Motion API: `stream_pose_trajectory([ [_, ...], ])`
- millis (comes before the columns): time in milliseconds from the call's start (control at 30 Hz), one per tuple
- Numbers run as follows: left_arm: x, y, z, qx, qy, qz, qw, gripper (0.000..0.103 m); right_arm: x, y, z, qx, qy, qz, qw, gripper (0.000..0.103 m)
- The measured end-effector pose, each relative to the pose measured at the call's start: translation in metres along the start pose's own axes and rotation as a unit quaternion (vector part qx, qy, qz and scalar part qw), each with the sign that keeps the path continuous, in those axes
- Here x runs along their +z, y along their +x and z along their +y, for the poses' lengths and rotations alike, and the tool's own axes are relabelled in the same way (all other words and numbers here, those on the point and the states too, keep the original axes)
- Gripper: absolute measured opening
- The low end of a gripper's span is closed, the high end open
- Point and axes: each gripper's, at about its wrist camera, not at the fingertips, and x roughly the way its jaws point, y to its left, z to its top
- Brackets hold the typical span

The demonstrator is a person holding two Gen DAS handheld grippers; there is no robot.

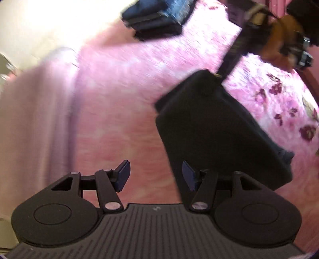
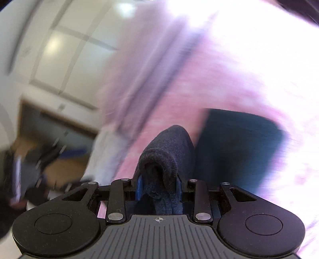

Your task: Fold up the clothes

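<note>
Pink floral bedspread [image 1: 123, 95] fills our view; beside the stacked dark clothes [image 1: 157, 18] on it hangs our folded black garment [image 1: 219, 129], clamped by our right gripper [image 2: 159, 187]. Our left gripper [image 1: 155, 175] gapes empty. Swinging fast could shake the fold loose.

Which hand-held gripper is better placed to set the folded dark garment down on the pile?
Right. The right hand-held gripper is clamped on the folded dark garment, near the folded dark pile. The left hand-held gripper is open and holds nothing.
</note>
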Motion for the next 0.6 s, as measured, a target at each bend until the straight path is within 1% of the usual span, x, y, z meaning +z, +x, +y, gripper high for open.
stream_pose_trajectory([
  [33,0.003,0.007,-0.009,-0.011,0.000,0.008,0.9999,0.054,0.006,0.001,-0.013,-0.006,0.017,0.008,1.000,0.031],
  [67,0.004,0.013,-0.016,-0.019,0.000,0.014,0.9997,0.054,0.013,0.000,-0.018,0.001,0.018,0.015,1.000,0.031],
  [100,0.005,0.018,-0.022,-0.026,-0.005,0.019,0.9995,0.053,0.019,-0.003,-0.013,0.017,0.002,0.019,1.000,0.031],
  [167,0.003,0.022,-0.027,-0.038,-0.031,0.020,0.9986,0.053,0.031,-0.010,-0.003,0.049,-0.030,0.028,0.998,0.031],
  [200,0.003,0.026,-0.029,-0.045,-0.045,0.022,0.9977,0.053,0.036,-0.013,-0.002,0.056,-0.040,0.029,0.997,0.031],
  [267,0.005,0.039,-0.032,-0.065,-0.073,0.032,0.9947,0.053,0.040,-0.012,-0.012,0.036,-0.039,0.019,0.998,0.031],
  [333,0.008,0.055,-0.040,-0.078,-0.073,0.046,0.9932,0.053,0.044,-0.012,-0.022,0.016,-0.032,0.010,0.999,0.031],
  [400,0.010,0.069,-0.049,-0.083,-0.064,0.059,0.9928,0.053,0.045,-0.011,-0.035,-0.005,0.001,0.002,1.000,0.035],
  [433,0.010,0.074,-0.052,-0.082,-0.061,0.063,0.9928,0.053,0.045,-0.010,-0.041,-0.016,0.017,-0.002,1.000,0.038],
  [467,0.010,0.078,-0.055,-0.082,-0.061,0.066,0.9926,0.053,0.045,-0.011,-0.044,-0.024,0.027,-0.007,0.999,0.048],
  [500,0.010,0.080,-0.057,-0.080,-0.062,0.069,0.9924,0.053,0.044,-0.013,-0.039,-0.026,0.028,-0.014,0.999,0.052],
  [567,0.012,0.084,-0.059,-0.077,-0.072,0.070,0.9919,0.053,0.044,-0.019,-0.030,-0.031,0.029,-0.027,0.999,0.072],
  [600,0.012,0.086,-0.060,-0.076,-0.076,0.071,0.9917,0.053,0.043,-0.022,-0.025,-0.033,0.030,-0.033,0.998,0.072],
])
